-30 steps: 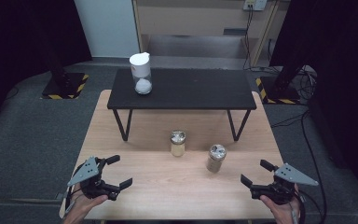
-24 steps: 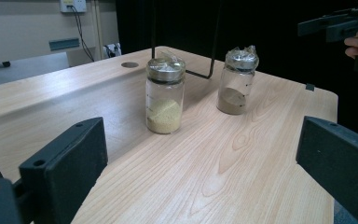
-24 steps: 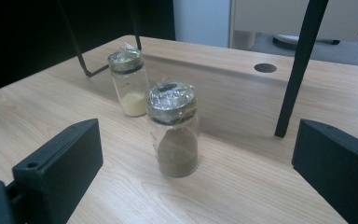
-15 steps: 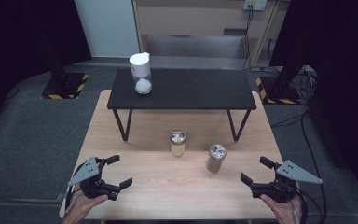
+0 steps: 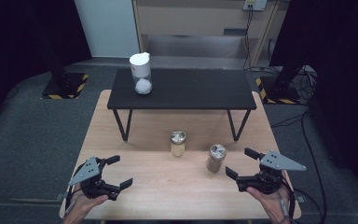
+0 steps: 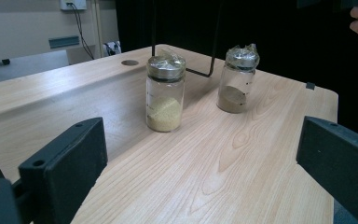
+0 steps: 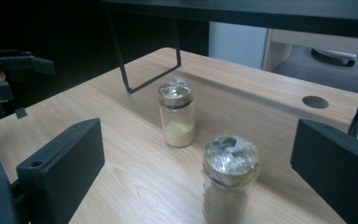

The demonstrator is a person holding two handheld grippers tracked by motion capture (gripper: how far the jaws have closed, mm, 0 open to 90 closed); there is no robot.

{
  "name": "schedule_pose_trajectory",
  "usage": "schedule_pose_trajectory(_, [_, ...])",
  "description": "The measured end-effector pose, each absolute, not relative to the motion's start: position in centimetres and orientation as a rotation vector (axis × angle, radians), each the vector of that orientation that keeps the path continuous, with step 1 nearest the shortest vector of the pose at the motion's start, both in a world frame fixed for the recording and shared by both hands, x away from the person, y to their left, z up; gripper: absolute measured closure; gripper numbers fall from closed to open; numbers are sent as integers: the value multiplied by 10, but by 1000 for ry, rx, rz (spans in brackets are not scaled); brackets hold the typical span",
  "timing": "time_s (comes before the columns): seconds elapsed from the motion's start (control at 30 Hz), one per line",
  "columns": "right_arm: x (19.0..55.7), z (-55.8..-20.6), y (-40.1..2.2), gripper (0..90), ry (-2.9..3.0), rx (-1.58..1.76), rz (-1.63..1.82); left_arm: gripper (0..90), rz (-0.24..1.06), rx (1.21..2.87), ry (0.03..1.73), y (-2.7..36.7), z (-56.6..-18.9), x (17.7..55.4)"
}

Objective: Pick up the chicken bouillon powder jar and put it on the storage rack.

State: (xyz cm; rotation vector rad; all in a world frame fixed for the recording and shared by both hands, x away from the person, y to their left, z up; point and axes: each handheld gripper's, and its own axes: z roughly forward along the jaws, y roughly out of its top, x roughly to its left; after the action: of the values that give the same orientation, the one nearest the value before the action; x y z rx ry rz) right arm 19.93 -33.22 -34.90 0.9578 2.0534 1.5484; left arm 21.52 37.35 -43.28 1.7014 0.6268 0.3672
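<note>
- The brown-powder jar [image 5: 216,158] stands upright on the wooden worktop [image 5: 168,186], just ahead of the right tongs [image 5: 245,164] and nearest to them; it also shows close in the right gripper view [image 7: 228,184] and farther off in the left gripper view [image 6: 237,78].
- It looks like a small clear glass jar, about a third full of brownish powder, its top wrapped in crinkled shiny film.
- Judgement: light, stiff and breakable. The glass wall is likely slick, so a firm, level pinch is wanted. The film cap looks soft and loose, a poor place to hold.
- Best hold, I judge: across the straight body below the cap and above the powder line, jaws square to the wall, the jar kept upright so nothing shifts.
- The yellow-powder jar [image 5: 177,143] stands near it to the left, apart from it, closer to the black table's [image 5: 184,88] legs; same build, same handling.
- The right tongs stand wide apart, holding nothing, with the brown jar between the jaw lines but farther on.
- The left tongs [image 5: 120,172] are likewise spread and empty, well apart from both jars at the near left corner.
- On the black table behind stands a white-lidded container [image 5: 141,73] with white contents, well away from both hands.
</note>
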Motion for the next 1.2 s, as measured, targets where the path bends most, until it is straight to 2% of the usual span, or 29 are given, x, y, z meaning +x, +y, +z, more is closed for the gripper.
schedule_pose_trajectory(1.2, [258,-332,-250,51,2188,915,1469,9,366,1740,618,370,-430,216])
